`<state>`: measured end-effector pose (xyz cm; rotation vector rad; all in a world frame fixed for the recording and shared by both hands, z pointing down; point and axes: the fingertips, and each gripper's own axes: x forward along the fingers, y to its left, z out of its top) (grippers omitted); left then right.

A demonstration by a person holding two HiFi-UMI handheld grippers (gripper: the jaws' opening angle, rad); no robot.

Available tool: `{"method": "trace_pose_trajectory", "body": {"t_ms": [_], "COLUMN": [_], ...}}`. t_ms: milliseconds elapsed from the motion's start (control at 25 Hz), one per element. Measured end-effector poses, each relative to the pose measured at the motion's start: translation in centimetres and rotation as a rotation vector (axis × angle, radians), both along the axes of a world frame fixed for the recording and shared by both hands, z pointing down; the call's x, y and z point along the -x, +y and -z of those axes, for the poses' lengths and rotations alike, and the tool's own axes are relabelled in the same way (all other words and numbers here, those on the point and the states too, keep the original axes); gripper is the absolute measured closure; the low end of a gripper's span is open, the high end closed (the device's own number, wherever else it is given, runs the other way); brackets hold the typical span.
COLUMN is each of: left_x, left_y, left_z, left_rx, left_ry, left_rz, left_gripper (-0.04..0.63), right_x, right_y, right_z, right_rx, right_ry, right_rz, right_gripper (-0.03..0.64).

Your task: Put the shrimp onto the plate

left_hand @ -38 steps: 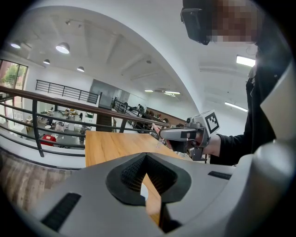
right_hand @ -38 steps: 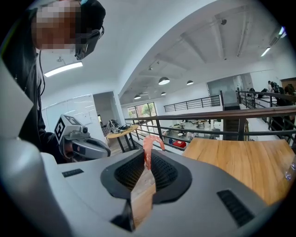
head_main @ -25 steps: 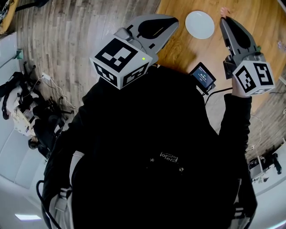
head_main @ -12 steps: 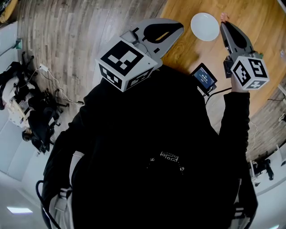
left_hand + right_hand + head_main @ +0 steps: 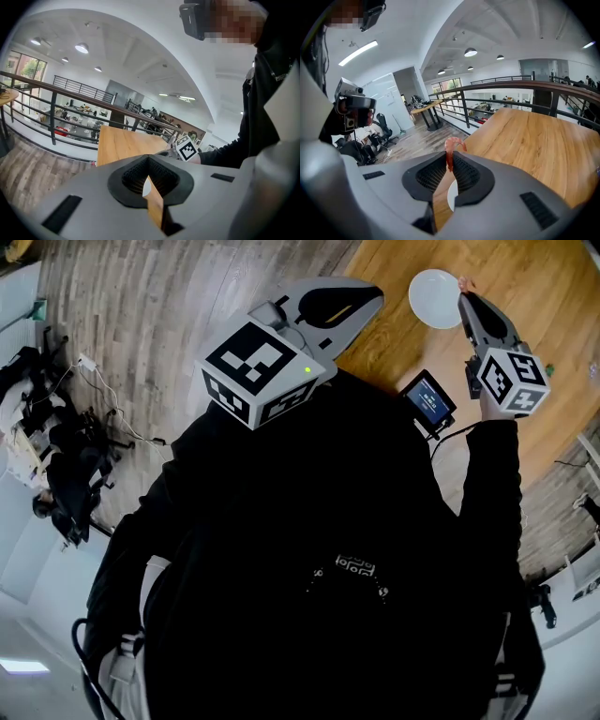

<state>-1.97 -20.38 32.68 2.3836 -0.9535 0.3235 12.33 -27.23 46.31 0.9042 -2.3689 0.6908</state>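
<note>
Found shrimp [image 5: 451, 146] pinched in right gripper [image 5: 449, 161], raised beside plate [image 5: 435, 298].
Confirmed jaws closed on the pink body at their tips, with the curled end sticking out beyond. Placed in the head view at the plate's right rim, above the table [image 5: 394, 338]; appears just off the rim rather than over it, though hard to settle from this angle. Found left gripper [image 5: 373, 296] closed with nothing held, raised over the table's edge, left of the plate.
</note>
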Motion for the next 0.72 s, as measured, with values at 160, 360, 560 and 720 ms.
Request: {"method": "trace_pose_trajectory", "body": {"t_ms": [160, 360, 560, 720], "left_x": [0.4, 0.9, 1.9, 2.7], "left_y": [0.8, 0.8, 1.3, 2.3], "left_z": [0.1, 0.0, -0.1, -0.3], "left_rx": [0.0, 0.0, 0.0, 0.002], "left_ry": [-0.005, -0.002, 0.006, 0.006], "left_rz": [0.014, 0.056, 0.086, 0.111], "left_gripper": [0.597, 0.597, 0.597, 0.597], "right_x": [-0.2, -1.1, -1.5, -1.8], "right_y": [0.8, 1.2, 2.1, 3.1], "right_z": [-2.6, -6.8, -10.7, -13.7], "right_rx": [0.028, 0.088, 0.151, 0.188], "right_ry": [0.039, 0.092, 0.141, 0.191], "right_rz": [0.017, 0.037, 0.041, 0.047], "right_gripper": [0.56, 0.56, 0.56, 0.56]}}
